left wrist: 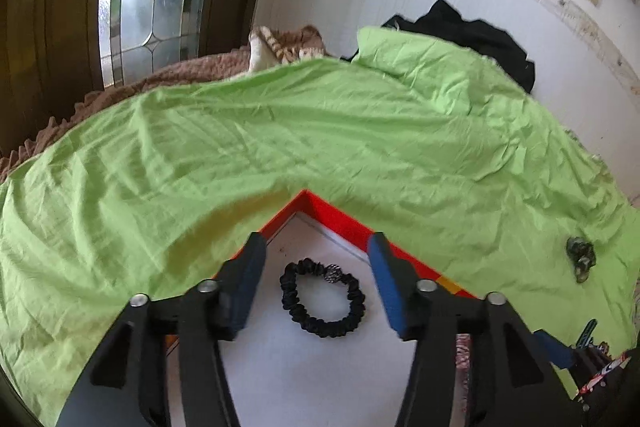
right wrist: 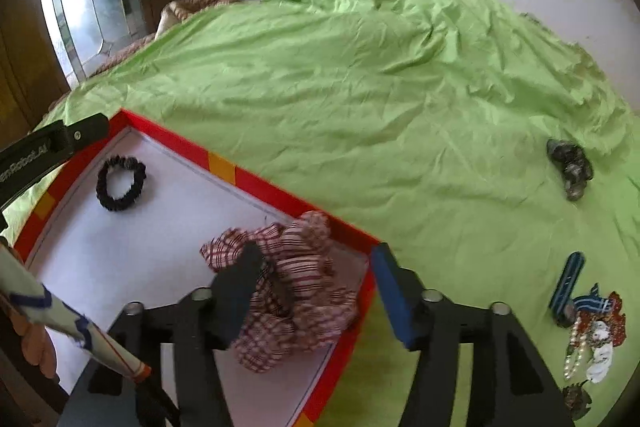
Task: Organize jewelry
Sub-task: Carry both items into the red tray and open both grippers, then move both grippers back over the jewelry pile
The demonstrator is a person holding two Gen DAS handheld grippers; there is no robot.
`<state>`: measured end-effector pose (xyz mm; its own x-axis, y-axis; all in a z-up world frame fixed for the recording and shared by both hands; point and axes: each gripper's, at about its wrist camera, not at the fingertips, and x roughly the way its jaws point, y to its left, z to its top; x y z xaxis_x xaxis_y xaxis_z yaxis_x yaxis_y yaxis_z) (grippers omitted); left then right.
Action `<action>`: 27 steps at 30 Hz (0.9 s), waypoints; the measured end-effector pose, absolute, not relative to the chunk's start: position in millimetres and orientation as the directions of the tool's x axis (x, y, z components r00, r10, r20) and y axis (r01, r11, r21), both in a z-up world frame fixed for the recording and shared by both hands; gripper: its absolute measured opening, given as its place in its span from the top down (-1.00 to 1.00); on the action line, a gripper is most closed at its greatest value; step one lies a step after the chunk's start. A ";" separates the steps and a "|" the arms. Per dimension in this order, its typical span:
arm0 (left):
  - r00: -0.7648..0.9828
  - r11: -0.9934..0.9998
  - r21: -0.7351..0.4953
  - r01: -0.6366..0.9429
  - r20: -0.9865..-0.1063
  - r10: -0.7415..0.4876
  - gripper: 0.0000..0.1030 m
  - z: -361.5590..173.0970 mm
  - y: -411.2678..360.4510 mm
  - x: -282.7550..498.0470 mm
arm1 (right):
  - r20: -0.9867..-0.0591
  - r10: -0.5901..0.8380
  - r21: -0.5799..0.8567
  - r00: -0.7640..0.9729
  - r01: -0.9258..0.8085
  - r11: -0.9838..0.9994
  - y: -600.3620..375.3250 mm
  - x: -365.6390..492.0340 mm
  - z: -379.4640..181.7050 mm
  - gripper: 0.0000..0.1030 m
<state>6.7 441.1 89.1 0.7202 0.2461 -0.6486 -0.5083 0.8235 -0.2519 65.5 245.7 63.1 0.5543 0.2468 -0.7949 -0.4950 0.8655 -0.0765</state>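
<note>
The left claw hangs open over a soft, light black scrunchie lying near the far corner of the red-rimmed tray, best pinched across its band.

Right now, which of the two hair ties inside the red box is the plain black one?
The small black scrunchie near the far corner of the red box. The other, the checked red-and-white scrunchie, is bulkier and lies by the right gripper.
</note>
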 end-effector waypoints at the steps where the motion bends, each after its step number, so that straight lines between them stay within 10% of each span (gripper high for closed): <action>1: 0.731 0.824 -0.260 -0.503 -0.637 0.245 -0.13 92.6 439.4 3.3 | -0.788 0.251 -0.079 0.562 -0.497 0.864 244.0 63.6 67.9 -0.25; 27: 0.776 0.914 0.118 -0.387 -0.493 0.393 -0.16 128.8 310.6 -47.2 | -0.734 0.180 -0.041 0.655 -0.308 0.951 11.7 2.1 119.6 -0.29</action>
<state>-47.2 310.6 128.8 0.7765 0.3925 -0.4930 -0.3872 0.9144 0.1182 2.1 11.7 119.6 0.6548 0.1803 -0.7340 -0.3079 0.9505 -0.0412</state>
